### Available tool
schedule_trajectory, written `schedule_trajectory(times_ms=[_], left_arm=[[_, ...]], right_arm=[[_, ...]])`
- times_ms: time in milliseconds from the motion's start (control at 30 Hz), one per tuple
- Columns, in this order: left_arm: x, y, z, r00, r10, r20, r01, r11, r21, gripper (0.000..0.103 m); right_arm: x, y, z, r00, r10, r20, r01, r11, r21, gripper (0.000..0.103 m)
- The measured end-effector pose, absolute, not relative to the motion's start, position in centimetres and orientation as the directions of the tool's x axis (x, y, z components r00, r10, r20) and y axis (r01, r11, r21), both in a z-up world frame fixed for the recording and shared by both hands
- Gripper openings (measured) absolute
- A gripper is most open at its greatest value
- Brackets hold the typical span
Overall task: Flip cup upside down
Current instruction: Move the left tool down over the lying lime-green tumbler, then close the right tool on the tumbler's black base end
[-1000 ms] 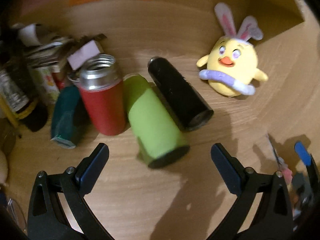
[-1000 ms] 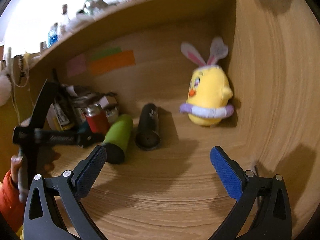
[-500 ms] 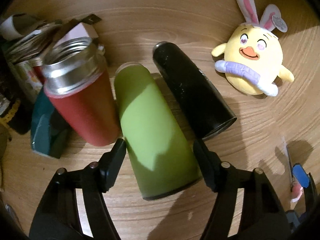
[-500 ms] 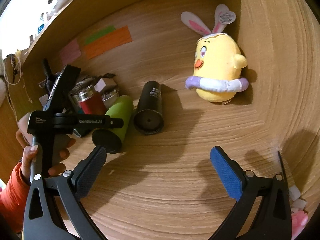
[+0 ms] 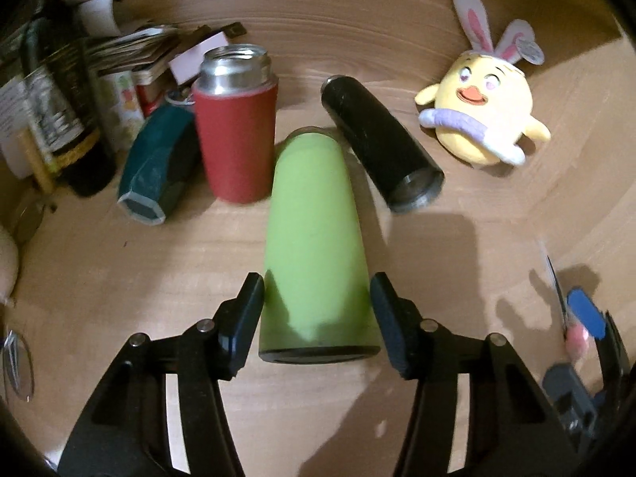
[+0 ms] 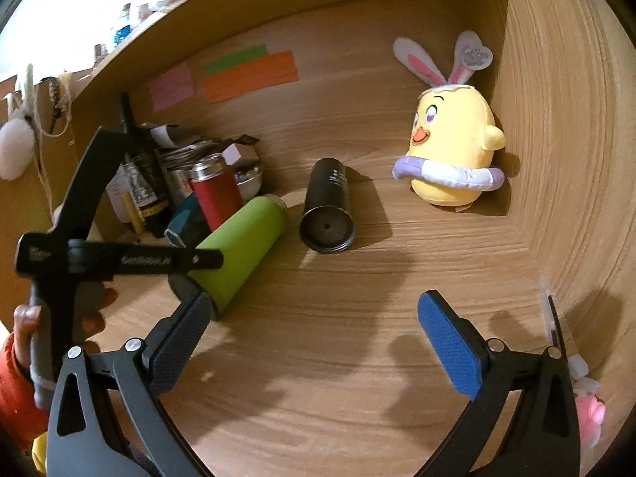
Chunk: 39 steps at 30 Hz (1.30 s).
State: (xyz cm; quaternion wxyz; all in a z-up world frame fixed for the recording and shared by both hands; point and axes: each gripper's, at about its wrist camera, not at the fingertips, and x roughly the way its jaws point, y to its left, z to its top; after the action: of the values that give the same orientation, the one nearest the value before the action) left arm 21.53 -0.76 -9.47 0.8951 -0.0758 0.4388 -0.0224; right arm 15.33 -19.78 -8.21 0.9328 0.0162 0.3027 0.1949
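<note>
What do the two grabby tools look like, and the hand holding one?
Both are black frames with silver rivets. The left tool has dark pads and white lettering along its bar; the right tool has textured blue pads. The hand wears an orange sleeve.

Lying on its side on the wooden shelf (image 6: 357,357): green cup (image 6: 234,254), base end clamped by left gripper (image 6: 187,274) at left. Just right of it, black cup (image 6: 328,206), also on its side. Far right corner: yellow chick plush (image 6: 453,159). Near, right gripper (image 6: 314,342), jaws wide apart, holding nothing.
</note>
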Motion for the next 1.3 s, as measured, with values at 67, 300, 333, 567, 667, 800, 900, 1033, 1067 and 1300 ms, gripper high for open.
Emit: schedule_trajectory(times_ms=[67, 300, 333, 567, 667, 800, 900, 1033, 1067, 1300], left_arm=[[20.2, -0.9, -9.5, 0.615, -0.107, -0.781, -0.022, 0.988, -0.153, 0.055], [14.6, -2.0, -9.7, 0.631, -0.090, -0.770, -0.018, 0.991, -0.130, 0.055], [13.8, -2.1, -9.6, 0.633, -0.094, -0.768, -0.015, 0.991, -0.133, 0.055], [10.8, -2.2, -8.3, 0.666, -0.132, -0.735, 0.020, 0.987, -0.159, 0.055], [9.4, -1.1, -6.6, 0.728, -0.102, -0.678, 0.010, 0.990, -0.139, 0.055], [8.1, 1.3, -5.6, 0.773, -0.031, -0.634, -0.033, 0.995, -0.089, 0.058], [7.6, 3.0, -5.9, 0.779, 0.002, -0.627, -0.058, 0.996, -0.069, 0.058], [7.4, 5.2, -7.0, 0.771, 0.029, -0.636, -0.093, 0.993, -0.068, 0.061], [7.3, 5.7, -7.2, 0.769, 0.028, -0.639, -0.099, 0.992, -0.074, 0.064], [7.6, 6.8, -9.2, 0.751, -0.013, -0.660, -0.071, 0.992, -0.100, 0.066]], right_arm=[[14.6, -19.5, -8.1, 0.739, 0.382, -0.555, -0.365, 0.919, 0.146, 0.103], [11.3, -18.1, -7.8, 0.741, 0.399, -0.540, -0.421, 0.903, 0.089, 0.103], [10.9, -18.0, -7.7, 0.742, 0.401, -0.538, -0.428, 0.900, 0.082, 0.103], [8.4, -16.6, -6.4, 0.765, 0.418, -0.490, -0.465, 0.885, 0.029, 0.103], [8.3, -15.8, -6.5, 0.757, 0.430, -0.492, -0.477, 0.879, 0.033, 0.103], [9.4, -14.0, -7.6, 0.728, 0.446, -0.521, -0.483, 0.872, 0.071, 0.103], [10.3, -12.1, -8.6, 0.702, 0.460, -0.543, -0.487, 0.867, 0.104, 0.103], [11.4, -9.4, -10.2, 0.678, 0.449, -0.582, -0.475, 0.872, 0.119, 0.103], [11.5, -9.0, -10.5, 0.670, 0.450, -0.590, -0.474, 0.871, 0.126, 0.103], [13.2, -6.6, -12.8, 0.650, 0.405, -0.643, -0.419, 0.897, 0.141, 0.092]])
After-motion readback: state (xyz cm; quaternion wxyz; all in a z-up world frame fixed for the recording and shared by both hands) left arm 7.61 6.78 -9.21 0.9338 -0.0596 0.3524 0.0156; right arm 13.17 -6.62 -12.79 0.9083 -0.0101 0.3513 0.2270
